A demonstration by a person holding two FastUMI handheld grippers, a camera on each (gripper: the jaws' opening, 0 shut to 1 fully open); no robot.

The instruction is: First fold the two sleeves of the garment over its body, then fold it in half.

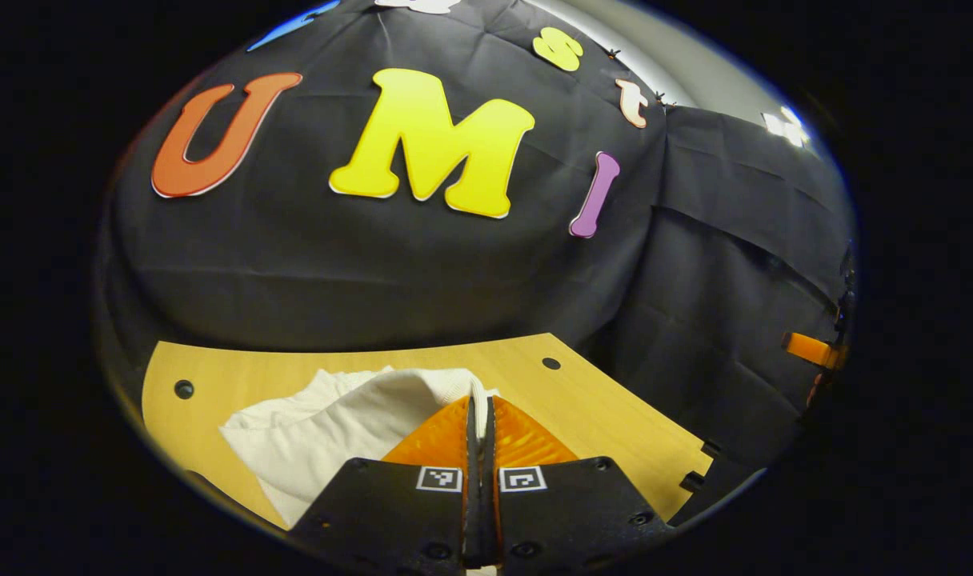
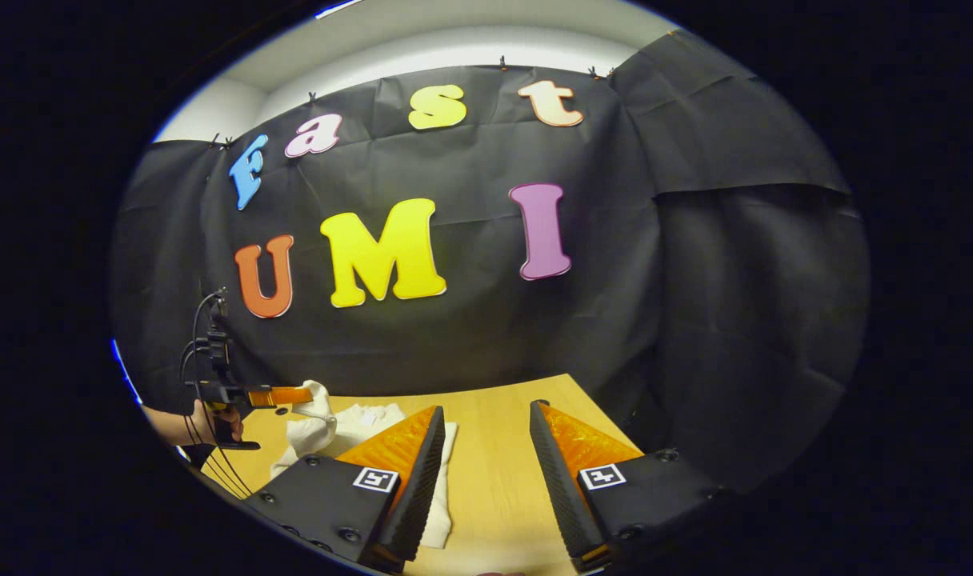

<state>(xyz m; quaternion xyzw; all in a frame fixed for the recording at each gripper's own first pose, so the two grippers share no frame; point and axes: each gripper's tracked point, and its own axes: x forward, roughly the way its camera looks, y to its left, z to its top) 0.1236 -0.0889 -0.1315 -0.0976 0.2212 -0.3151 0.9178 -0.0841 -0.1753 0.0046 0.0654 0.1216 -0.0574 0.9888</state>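
No readable text, brand or number that I can report. Only signs I see: square black-and-white coded markers, two on left gripper (image 1: 480, 400) body, either side of finger seam; two on right gripper (image 2: 486, 424) body, one behind each finger. Their patterns carry no letters or digits. Garment (image 1: 326, 432) bears no print I can make out.

Dim overhead light is glaring off the pale ceiling strip (image 2: 454, 40) while fisheye distortion is bending and softening both views' edges
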